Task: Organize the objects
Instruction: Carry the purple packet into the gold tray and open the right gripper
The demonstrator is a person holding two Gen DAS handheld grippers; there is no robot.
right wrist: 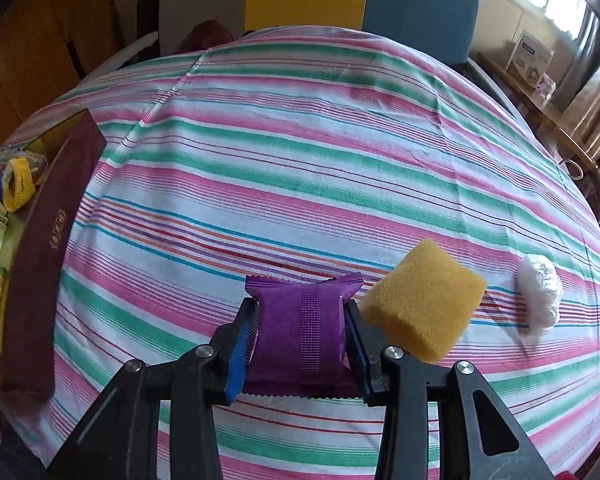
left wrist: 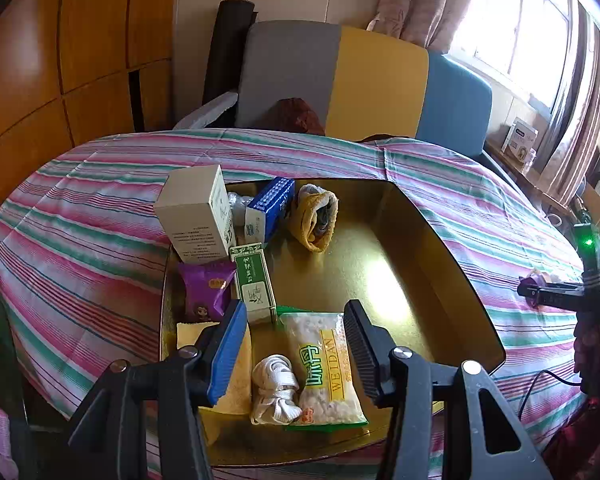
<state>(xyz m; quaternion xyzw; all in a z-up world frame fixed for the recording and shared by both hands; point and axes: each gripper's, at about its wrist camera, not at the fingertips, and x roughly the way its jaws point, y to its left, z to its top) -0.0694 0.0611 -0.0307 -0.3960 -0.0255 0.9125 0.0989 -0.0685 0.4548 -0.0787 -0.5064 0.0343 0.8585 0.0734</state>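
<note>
Clamped in the right gripper (right wrist: 302, 332), a purple packet (right wrist: 300, 328) hangs over the striped cloth (right wrist: 300, 160); left gripper (left wrist: 296, 344) gapes empty above the half-filled box (left wrist: 420, 240). Sponge (right wrist: 424, 304) and white bundle (right wrist: 540, 296) remain outside.

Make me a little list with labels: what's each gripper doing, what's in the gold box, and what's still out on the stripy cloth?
left gripper: open, over the box, holding nothing
right gripper: shut on purple packet
gold box: white carton, blue box, green box, snack bag
on cloth: sponge, white wad
</note>
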